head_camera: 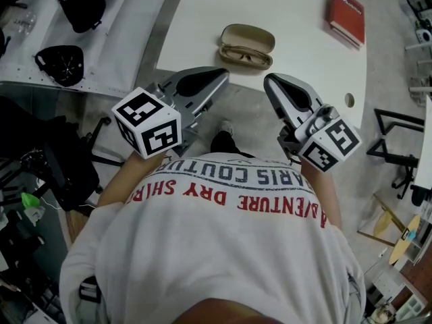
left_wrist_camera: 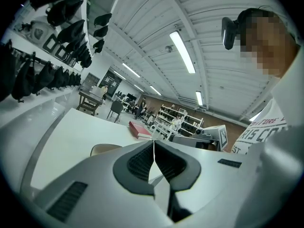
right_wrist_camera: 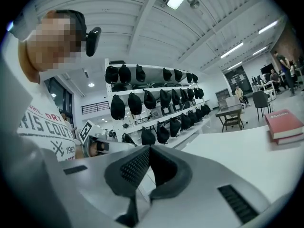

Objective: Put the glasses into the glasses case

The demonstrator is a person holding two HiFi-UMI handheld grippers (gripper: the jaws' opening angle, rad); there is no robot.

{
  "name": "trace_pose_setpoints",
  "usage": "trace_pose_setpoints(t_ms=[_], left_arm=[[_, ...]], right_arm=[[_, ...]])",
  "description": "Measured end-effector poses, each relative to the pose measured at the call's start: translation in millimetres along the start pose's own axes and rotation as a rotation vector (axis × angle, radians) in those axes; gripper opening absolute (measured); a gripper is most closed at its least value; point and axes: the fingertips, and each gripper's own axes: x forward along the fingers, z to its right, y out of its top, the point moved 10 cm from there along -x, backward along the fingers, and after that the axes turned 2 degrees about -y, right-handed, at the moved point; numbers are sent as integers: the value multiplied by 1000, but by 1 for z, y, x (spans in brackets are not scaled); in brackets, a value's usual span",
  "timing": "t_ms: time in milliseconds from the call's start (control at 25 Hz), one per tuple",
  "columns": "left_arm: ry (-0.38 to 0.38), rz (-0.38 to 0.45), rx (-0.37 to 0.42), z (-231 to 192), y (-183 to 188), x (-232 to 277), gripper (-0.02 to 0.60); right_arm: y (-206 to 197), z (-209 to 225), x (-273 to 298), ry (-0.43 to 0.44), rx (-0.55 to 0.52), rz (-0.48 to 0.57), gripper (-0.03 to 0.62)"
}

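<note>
The white table (head_camera: 297, 19) fills the far side. At its near edge hover the left tool (head_camera: 219, 75) and right tool (head_camera: 271, 82), each with jaws pressed together on nothing. A red book (head_camera: 347, 13) lies by the right edge. The open case (head_camera: 248, 36) sits near the near edge, with the glasses (head_camera: 244, 57) lying in it.

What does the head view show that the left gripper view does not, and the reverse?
Head view only: the glasses. Left gripper view only: the ceiling lights and far shelves. Both: the table, the case, the red book, the right gripper.
</note>
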Motion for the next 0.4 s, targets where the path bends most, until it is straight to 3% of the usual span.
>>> trace_pose_setpoints(t_ms=[400], left_arm=[[15,-6,-11,-12,-1,1,28]], right_arm=[[-3,6,12,-1,-4,-19,23]])
